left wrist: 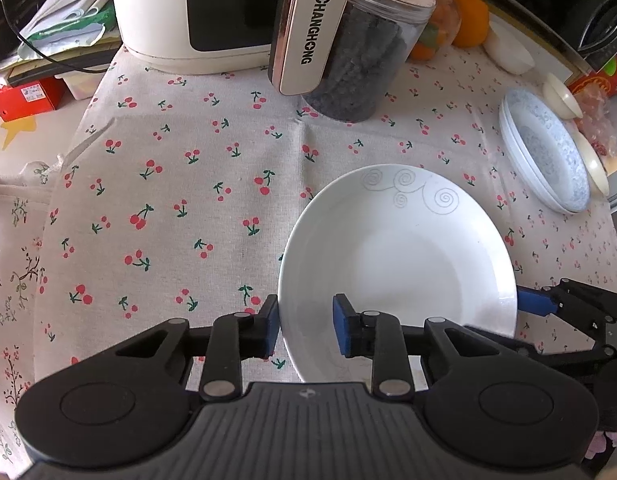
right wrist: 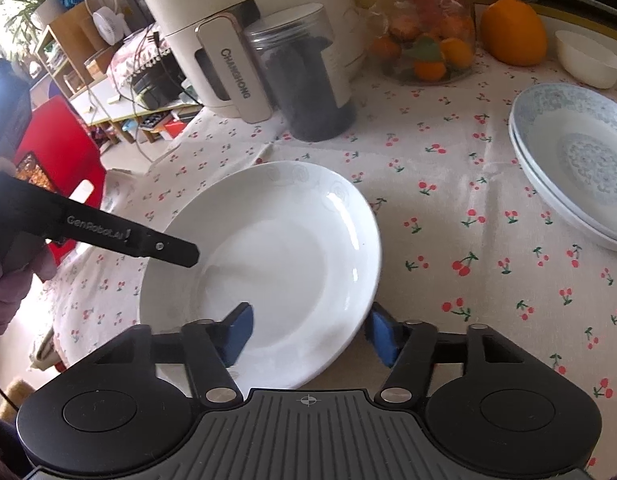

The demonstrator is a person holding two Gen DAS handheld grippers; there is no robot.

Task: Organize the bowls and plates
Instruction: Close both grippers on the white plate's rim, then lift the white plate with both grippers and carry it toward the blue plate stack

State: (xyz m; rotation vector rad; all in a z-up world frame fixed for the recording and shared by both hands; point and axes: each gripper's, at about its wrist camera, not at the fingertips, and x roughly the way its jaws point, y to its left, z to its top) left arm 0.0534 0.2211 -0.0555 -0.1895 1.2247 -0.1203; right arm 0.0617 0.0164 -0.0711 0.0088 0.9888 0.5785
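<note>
A white plate with grey swirl marks (left wrist: 400, 264) sits on the cherry-print tablecloth; it also shows in the right wrist view (right wrist: 276, 256). My left gripper (left wrist: 306, 330) is open and straddles the plate's near-left rim, one blue pad outside and one inside. My right gripper (right wrist: 310, 334) is open and straddles the plate's near-right rim; its blue pad shows in the left wrist view (left wrist: 534, 302). A stack of two blue-patterned plates (left wrist: 546, 152) lies at the right, also in the right wrist view (right wrist: 572, 160). A small white bowl (right wrist: 588, 58) stands behind them.
A white Changhong appliance (left wrist: 196, 12) and a clear jar of dark contents (left wrist: 368, 56) stand at the back. A glass jar of fruit (right wrist: 428, 28) and an orange (right wrist: 512, 32) are at the back right. Small cream dishes (left wrist: 560, 94) lie at the table's right edge.
</note>
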